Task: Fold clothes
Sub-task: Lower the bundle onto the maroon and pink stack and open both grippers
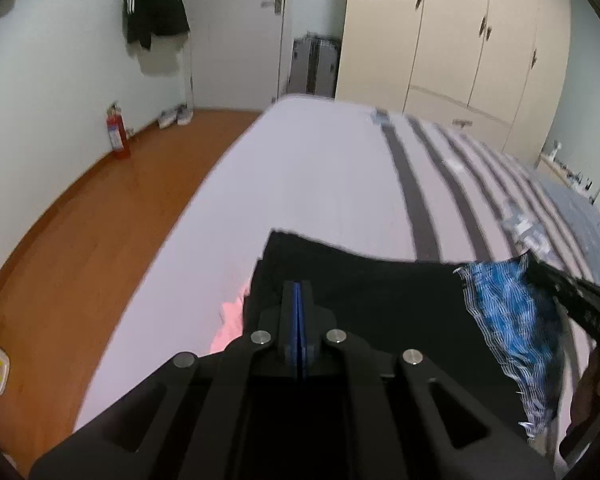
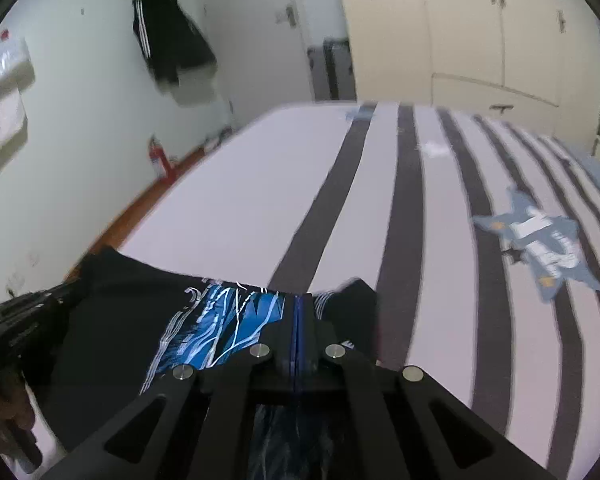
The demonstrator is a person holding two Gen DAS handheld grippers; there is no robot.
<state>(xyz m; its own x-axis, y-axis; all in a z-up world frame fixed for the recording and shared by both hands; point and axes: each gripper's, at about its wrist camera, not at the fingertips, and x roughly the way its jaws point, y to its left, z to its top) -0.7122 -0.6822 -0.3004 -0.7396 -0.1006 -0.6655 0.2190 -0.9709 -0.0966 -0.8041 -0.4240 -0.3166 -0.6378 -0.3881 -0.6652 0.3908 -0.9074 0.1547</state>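
Left wrist view takes in a wide bed [image 1: 320, 184] that fills the middle of the frame, its cover pale with dark stripes running toward the upper right. A cream wardrobe [image 1: 452, 40] stands behind it at the upper right, and an orange wooden floor [image 1: 100, 220] curves along the left. On the near part of the bed, in the lower centre, lies a black garment [image 1: 360, 292] with a blue and white printed panel showing at the lower right. The left gripper [image 1: 297, 292] points down over the garment's left part, its jaws clenched with the blue pads pressed together; whether cloth is pinched between them cannot be told. At the far right edge the other gripper's dark body reaches in at a slant beside the blue print.

In the right wrist view the right gripper [image 2: 296, 308] also tilts down over the garment at the lower centre, jaws clenched flat together at the upper edge of the cloth, beside the blue print; a grasp on the fabric is not clear. A black jacket [image 1: 152, 4] hangs on the wall at the upper left. A red fire extinguisher [image 1: 116, 136] stands on the floor against that wall.
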